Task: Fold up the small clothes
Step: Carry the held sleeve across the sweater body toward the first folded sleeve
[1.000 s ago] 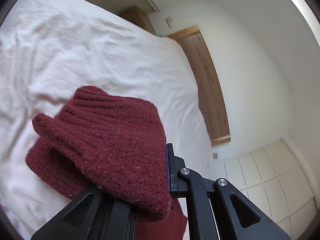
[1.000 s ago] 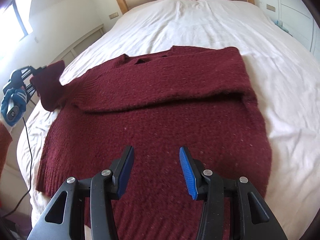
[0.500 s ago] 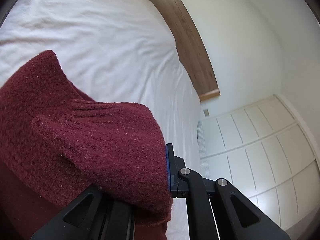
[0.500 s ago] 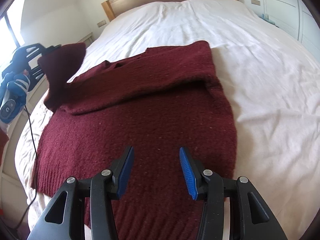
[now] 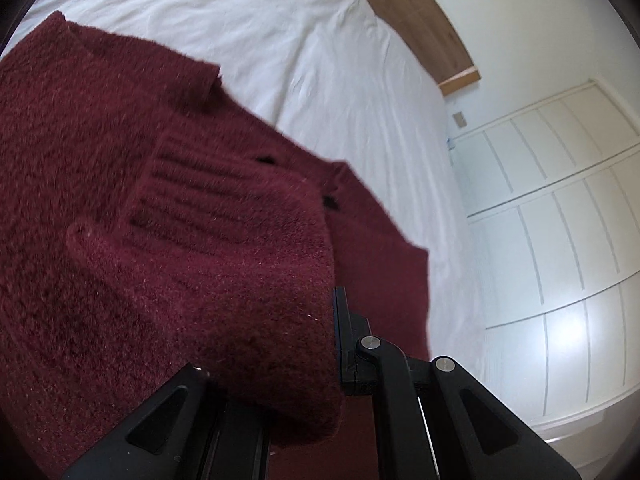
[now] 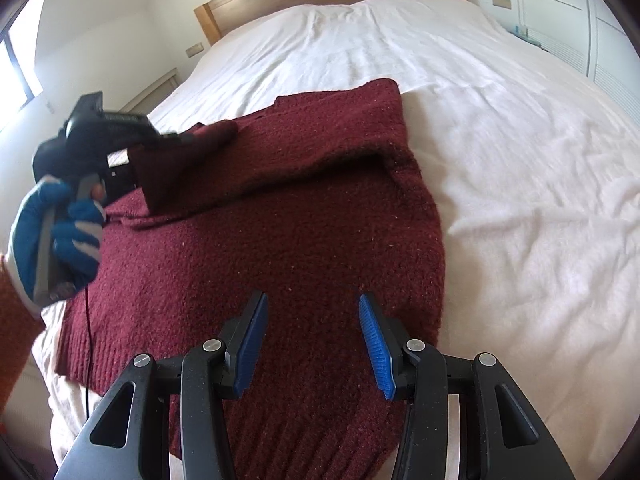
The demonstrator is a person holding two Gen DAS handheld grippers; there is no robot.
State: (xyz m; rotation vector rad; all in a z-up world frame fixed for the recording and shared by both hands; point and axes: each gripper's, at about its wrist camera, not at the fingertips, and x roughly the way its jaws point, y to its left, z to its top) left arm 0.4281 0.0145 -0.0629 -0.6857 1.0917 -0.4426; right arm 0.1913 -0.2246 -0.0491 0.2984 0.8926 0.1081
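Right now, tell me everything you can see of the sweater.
The sweater is a dark red, fuzzy chunky knit with ribbed hem and cuffs. It lies mostly flat on the white bed, hem toward the right gripper, which hovers open above it without touching. One sleeve already lies folded across the chest. The left gripper is shut on the other sleeve's ribbed cuff, holding it lifted over the body. Two small dark marks near the neckline might be buttons.

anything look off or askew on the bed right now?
Nothing damaged or spilled. The maroon sweater lies flat on the white sheet, its right side already folded in. Its left sleeve is clamped in the left gripper, lifted over the body mid-fold. The right gripper hovers with open, empty jaws.
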